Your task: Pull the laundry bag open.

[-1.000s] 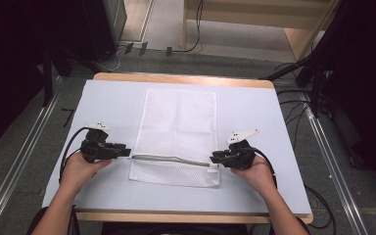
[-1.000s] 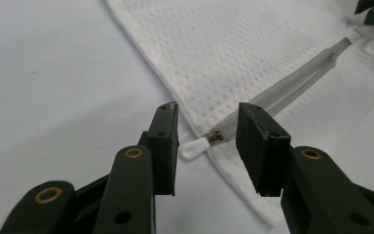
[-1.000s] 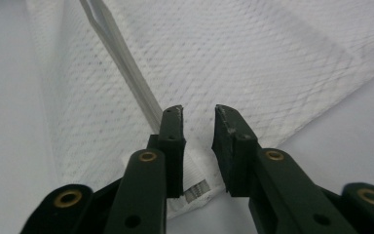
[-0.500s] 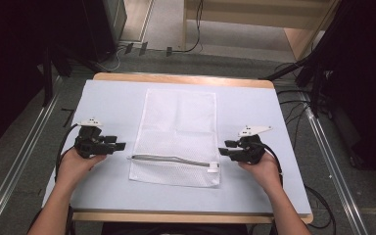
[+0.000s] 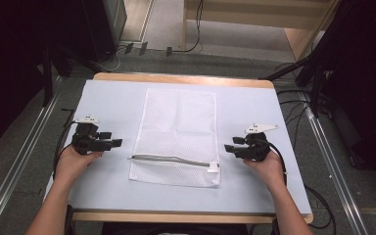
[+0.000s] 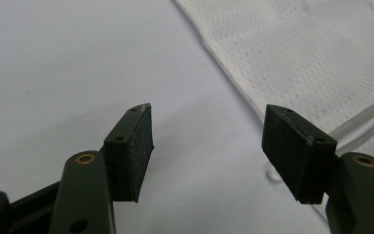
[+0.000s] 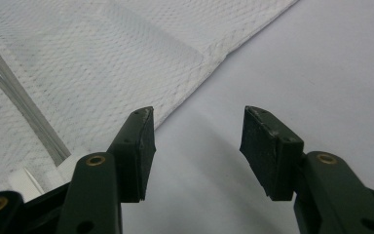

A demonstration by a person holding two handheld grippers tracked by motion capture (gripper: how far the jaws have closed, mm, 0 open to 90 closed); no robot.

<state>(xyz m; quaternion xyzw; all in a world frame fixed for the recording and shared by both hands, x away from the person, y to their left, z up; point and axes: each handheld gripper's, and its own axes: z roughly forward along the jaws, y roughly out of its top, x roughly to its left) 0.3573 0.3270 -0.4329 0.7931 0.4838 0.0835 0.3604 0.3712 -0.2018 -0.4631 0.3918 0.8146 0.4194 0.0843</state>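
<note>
Both the left gripper (image 5: 119, 143) and right gripper (image 5: 227, 148), jaws just opened, stand released beside the mesh bag (image 5: 178, 132) at frame centre; the operator should retreat level, avoiding its edges.

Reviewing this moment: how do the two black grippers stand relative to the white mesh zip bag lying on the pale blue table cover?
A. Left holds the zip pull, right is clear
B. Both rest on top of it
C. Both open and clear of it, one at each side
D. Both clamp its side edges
C: the left gripper and right gripper sit open on either side of the white mesh zip bag, nothing between their jaws.
</note>
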